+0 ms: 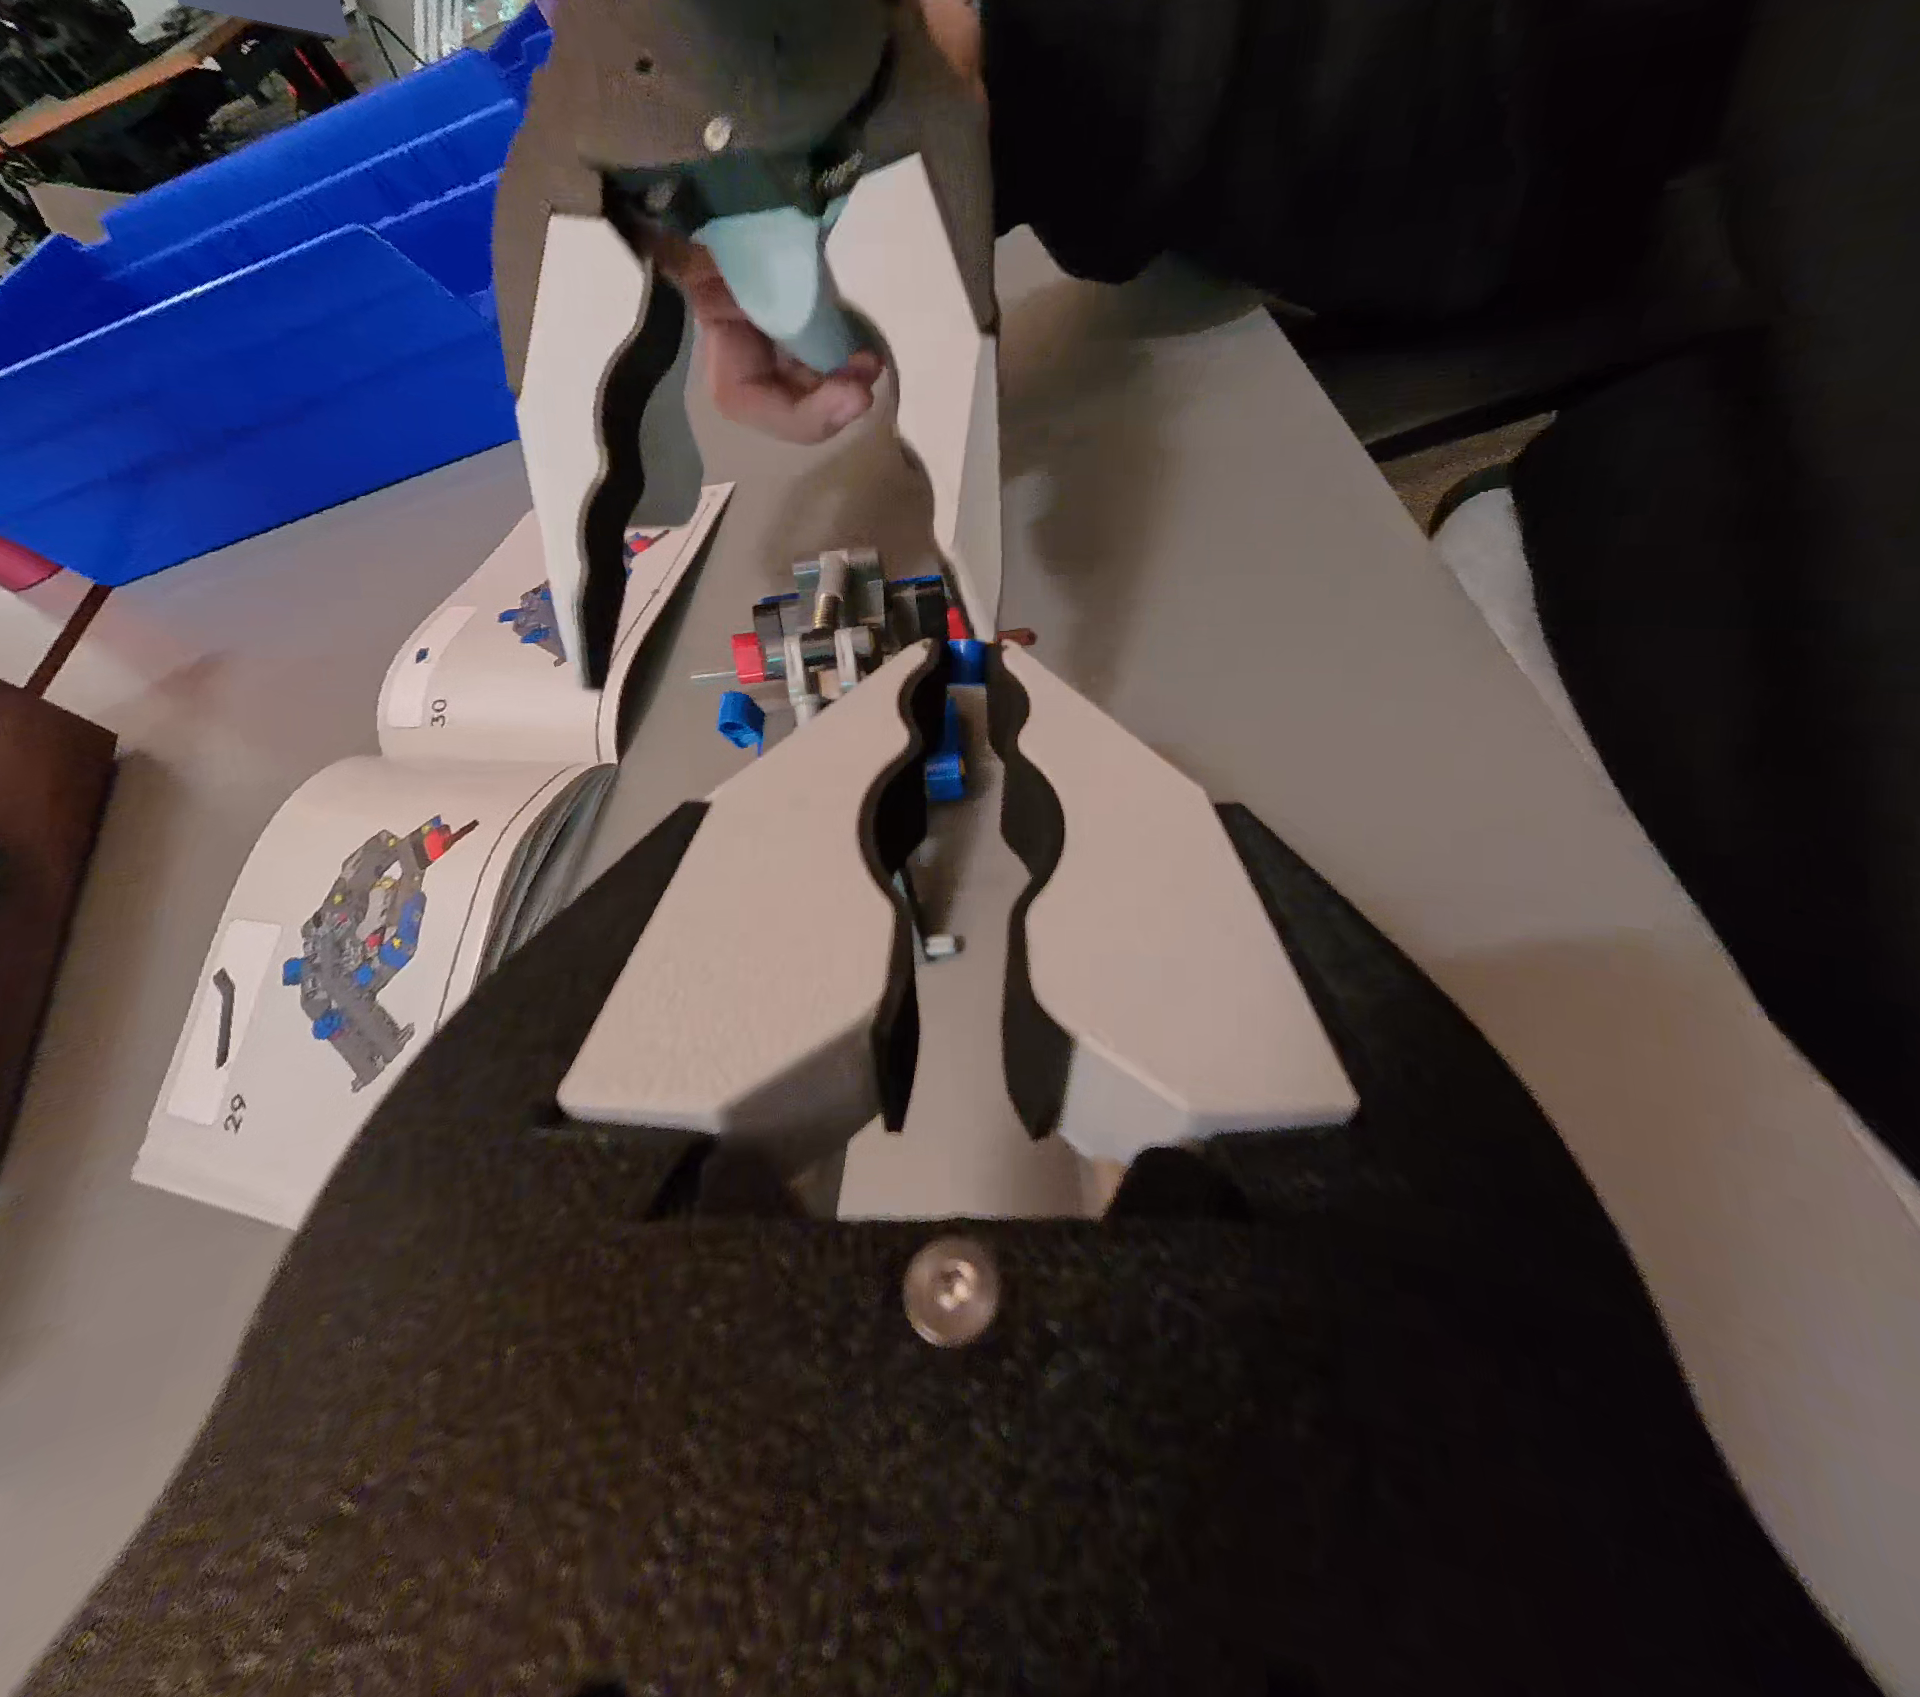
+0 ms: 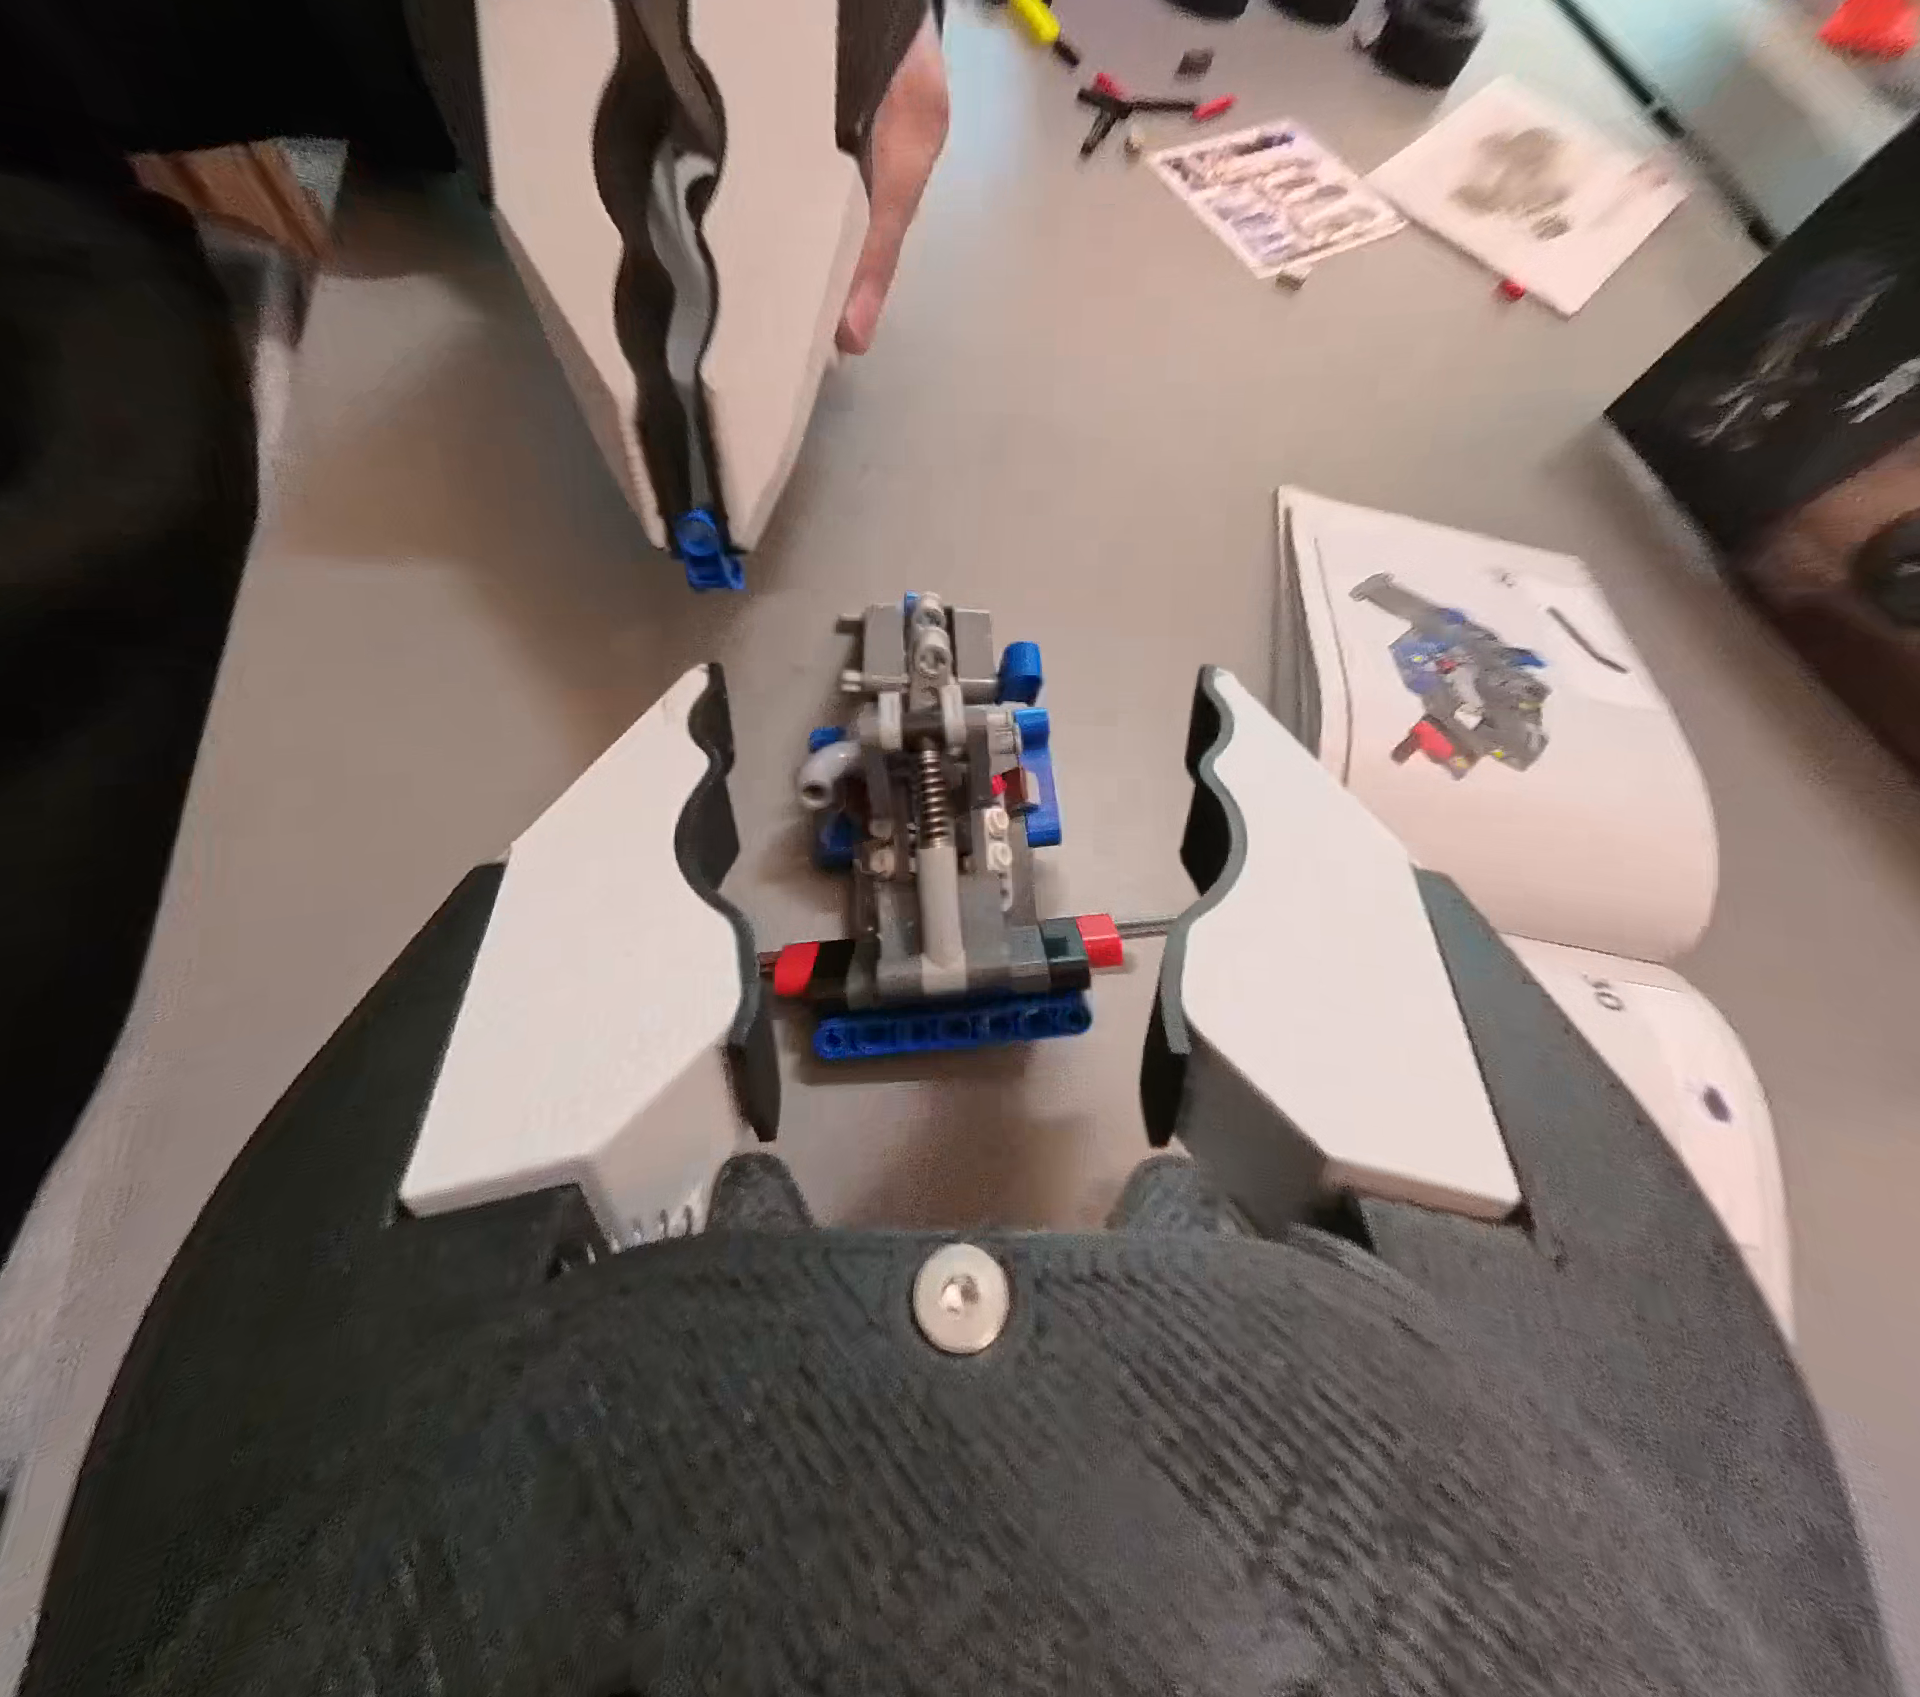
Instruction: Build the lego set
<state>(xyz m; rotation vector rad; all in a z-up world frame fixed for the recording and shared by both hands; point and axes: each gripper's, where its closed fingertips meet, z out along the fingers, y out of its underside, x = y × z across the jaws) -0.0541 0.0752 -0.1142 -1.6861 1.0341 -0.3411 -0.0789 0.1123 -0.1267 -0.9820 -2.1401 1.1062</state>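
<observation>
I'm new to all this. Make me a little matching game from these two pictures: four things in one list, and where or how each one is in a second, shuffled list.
Things:
1. left gripper
2. right gripper
3. brick model
4. instruction booklet

States or places:
A. lies open on the grey table
B. shut on a small blue piece
C. jaws wide open
D. sits on the table between the open fingers, touched by neither

Pairs: 1-B, 2-C, 3-D, 4-A
</observation>
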